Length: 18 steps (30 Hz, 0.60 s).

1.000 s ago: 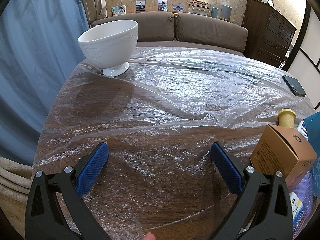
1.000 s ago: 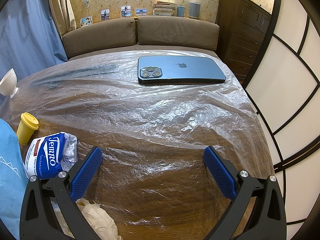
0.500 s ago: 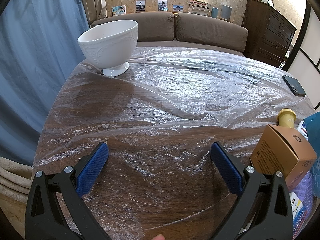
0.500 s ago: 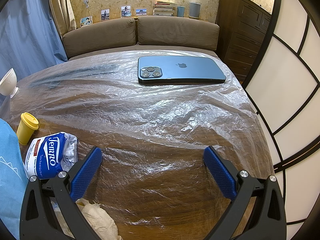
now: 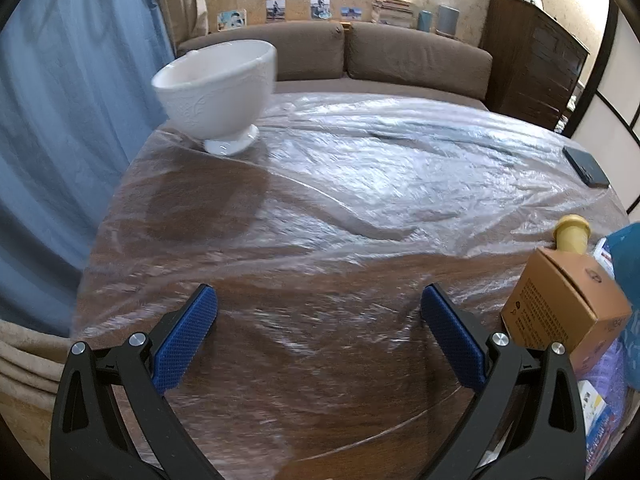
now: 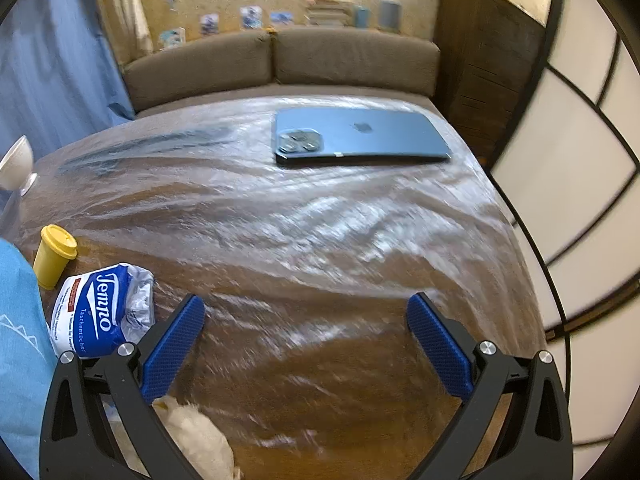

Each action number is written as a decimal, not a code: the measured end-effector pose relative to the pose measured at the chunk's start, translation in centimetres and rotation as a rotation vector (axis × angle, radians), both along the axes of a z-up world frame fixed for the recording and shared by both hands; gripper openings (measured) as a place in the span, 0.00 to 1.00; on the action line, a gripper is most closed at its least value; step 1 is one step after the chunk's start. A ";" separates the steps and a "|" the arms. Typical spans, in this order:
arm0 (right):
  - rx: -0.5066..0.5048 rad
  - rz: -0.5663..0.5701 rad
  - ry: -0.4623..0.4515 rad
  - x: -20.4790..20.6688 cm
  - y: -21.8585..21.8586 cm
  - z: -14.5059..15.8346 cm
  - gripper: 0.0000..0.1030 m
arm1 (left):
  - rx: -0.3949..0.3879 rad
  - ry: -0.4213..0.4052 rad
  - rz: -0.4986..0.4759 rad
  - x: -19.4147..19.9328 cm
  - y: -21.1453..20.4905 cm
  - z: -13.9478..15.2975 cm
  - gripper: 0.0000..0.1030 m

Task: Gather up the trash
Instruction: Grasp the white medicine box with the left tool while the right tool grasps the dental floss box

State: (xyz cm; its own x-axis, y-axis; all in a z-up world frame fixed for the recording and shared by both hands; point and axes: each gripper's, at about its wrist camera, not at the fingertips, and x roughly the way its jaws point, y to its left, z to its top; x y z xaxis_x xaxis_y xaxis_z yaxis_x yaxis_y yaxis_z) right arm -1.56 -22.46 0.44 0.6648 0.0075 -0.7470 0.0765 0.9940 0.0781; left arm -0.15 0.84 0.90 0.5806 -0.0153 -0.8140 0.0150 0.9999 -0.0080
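Trash lies along the near edge of the plastic-covered wooden table (image 5: 320, 208). A brown cardboard box (image 5: 564, 304) sits just right of my left gripper (image 5: 318, 296), which is open and empty. A small yellow cup (image 6: 54, 254) stands beyond the box, also seen as yellow cup (image 5: 571, 236). A blue-and-white tissue pack (image 6: 100, 308) lies left of my right gripper (image 6: 306, 306), also open and empty. A crumpled beige paper wad (image 6: 196, 436) rests under its left finger.
A white footed bowl (image 5: 216, 92) stands at the far left of the table. A blue phone (image 6: 356, 140) lies face down at the far right. A blue bag (image 6: 18, 340) sits between the grippers. A brown sofa (image 5: 340, 56) and dark cabinet (image 5: 532, 72) stand behind.
Both views are now blurred and shifted slightly; both grippers have begun to move. The jaws stay open. Nothing on the table has been touched.
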 end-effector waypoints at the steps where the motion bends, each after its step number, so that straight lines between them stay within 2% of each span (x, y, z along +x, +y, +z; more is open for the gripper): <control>1: 0.025 0.003 -0.030 -1.0 -0.3 1.0 0.96 | -0.015 -0.029 -0.005 -0.1 0.5 1.0 0.99; 4: 0.070 0.018 -0.095 -4.3 -0.4 3.4 0.96 | -0.063 -0.061 -0.056 -2.1 1.9 2.5 0.99; 5: 0.083 0.031 -0.116 -5.8 -0.1 3.9 0.96 | -0.090 -0.069 -0.103 -3.2 2.2 3.2 0.99; 7: 0.099 0.081 -0.139 -8.8 1.1 4.8 0.96 | -0.097 -0.087 -0.167 -5.3 2.2 3.9 0.99; 9: 0.109 0.129 -0.141 -11.8 2.6 4.9 0.96 | -0.095 -0.098 -0.242 -7.3 1.6 4.4 0.99; 12: 0.135 0.237 -0.110 -15.6 5.7 4.6 0.96 | -0.110 -0.062 -0.387 -9.8 0.1 4.1 0.99; 18: 0.077 0.378 -0.082 -20.8 12.9 2.2 0.96 | -0.063 -0.052 -0.597 -13.6 -3.4 4.0 0.99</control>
State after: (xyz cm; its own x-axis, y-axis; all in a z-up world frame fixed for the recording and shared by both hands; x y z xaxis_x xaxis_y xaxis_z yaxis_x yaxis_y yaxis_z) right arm -22.34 -9.58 2.59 0.6617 0.3169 -0.6795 -0.3031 0.9420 0.1442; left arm -13.72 -2.57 4.87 0.4963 -0.3976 -0.7717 0.5753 0.8164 -0.0507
